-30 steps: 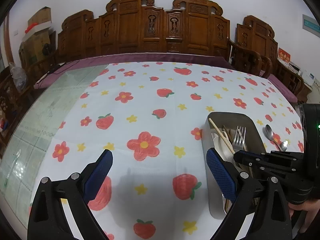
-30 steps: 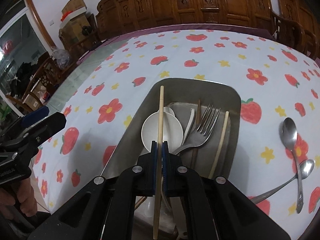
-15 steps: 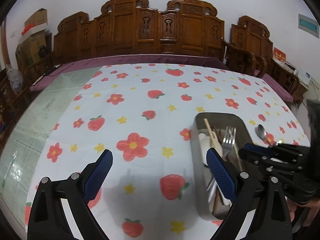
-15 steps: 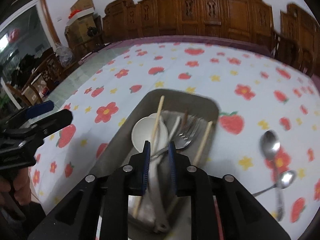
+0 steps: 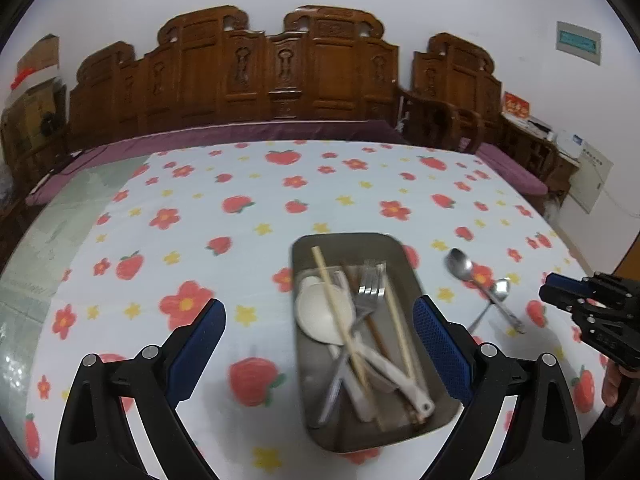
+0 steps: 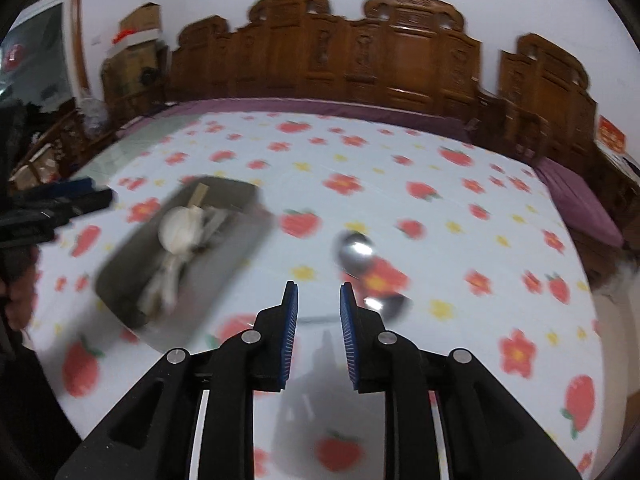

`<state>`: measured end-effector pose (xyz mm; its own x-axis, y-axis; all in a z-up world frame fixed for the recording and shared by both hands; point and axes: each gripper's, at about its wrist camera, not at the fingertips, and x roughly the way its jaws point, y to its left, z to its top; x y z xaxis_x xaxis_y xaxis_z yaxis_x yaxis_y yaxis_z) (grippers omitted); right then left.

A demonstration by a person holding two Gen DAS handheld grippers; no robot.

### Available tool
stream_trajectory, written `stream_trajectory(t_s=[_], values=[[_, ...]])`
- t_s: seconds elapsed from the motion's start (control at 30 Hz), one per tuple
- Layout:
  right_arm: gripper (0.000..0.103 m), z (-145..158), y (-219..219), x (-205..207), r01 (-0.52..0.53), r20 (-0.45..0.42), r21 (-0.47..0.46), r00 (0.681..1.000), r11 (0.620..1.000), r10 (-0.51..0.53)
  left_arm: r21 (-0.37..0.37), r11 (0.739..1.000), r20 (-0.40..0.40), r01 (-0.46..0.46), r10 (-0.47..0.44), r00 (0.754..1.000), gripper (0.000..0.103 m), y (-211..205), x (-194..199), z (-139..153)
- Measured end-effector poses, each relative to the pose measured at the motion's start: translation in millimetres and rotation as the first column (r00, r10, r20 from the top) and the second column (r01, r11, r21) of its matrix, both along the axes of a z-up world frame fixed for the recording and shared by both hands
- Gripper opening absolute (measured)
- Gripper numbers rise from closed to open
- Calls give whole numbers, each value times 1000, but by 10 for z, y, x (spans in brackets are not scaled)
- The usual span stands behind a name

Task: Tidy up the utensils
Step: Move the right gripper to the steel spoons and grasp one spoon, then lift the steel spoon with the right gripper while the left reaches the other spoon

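Two metal spoons (image 5: 482, 292) lie crossed at the handles on the counter (image 5: 360, 184), loose on the flower-and-strawberry cloth, at about 3 o'clock of the metal tray (image 5: 404, 252) and apart from it.
Item: metal tray, rectangular, grey, near the middle of the left wrist view. Contents: one white ceramic spoon (image 5: 320, 312) with its bowl toward 10 o'clock; one metal fork (image 5: 370, 288), tines toward 12 o'clock; two pale chopsticks (image 5: 332, 300) running roughly 11 to 5 o'clock; one dark chopstick, mostly covered by the others. All lie overlapping; the finer contacts cannot be told through the blur.
Item: left hand-held gripper (image 5: 318, 332), jaws spread wide, nothing between the blue pads (image 5: 438, 344), poised above the near end of the tray.
Item: right hand-held gripper (image 6: 316, 308), jaws parted narrowly and opening, nothing between them; it is over bare cloth, with the spoons at about 1 o'clock of its tips and the tray at about 10 o'clock. This view is strongly blurred.
Surroundings: carved wooden chairs (image 5: 280, 72) along the far edge of the counter at 12 o'clock; cardboard boxes (image 6: 136, 32) at 10 o'clock in the right wrist view.
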<state>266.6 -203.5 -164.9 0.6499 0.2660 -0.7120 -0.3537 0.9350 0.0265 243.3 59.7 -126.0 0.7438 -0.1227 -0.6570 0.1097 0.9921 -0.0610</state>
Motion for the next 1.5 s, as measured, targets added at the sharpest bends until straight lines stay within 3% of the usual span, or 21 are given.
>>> stream_trajectory(t_s=[0.23, 0.63, 0.9, 1.07, 1.13, 1.2, 1.5], values=[[24, -285, -350, 67, 52, -27, -5, 998, 999, -52, -4, 999, 3, 40, -40, 999, 91, -223, -33, -34], [24, -765, -168, 444, -7, -136, -9, 991, 1000, 6, 18, 992, -24, 124, -123, 992, 91, -584, -113, -180], [24, -853, -182, 633, 6, -166, 5, 986, 1000, -5, 25, 988, -33, 154, -154, 988, 91, -691, -132, -212], [27, -861, -110, 636, -17, -158, -48, 987, 999, 9, 29, 987, -38, 159, -158, 987, 91, -736, -142, -230], [24, -860, -87, 629, -21, -159, -66, 987, 998, 10, 34, 986, -39, 161, -160, 986, 91, -767, -140, -238], [10, -851, -70, 619, -34, -173, -72, 985, 997, 21, 41, 986, -38, 164, -162, 986, 91, -810, -148, -251], [9, -746, -41, 448, -69, -132, -111, 990, 991, 54, 68, 981, -42, 179, -177, 983, 91, -983, -174, -319]])
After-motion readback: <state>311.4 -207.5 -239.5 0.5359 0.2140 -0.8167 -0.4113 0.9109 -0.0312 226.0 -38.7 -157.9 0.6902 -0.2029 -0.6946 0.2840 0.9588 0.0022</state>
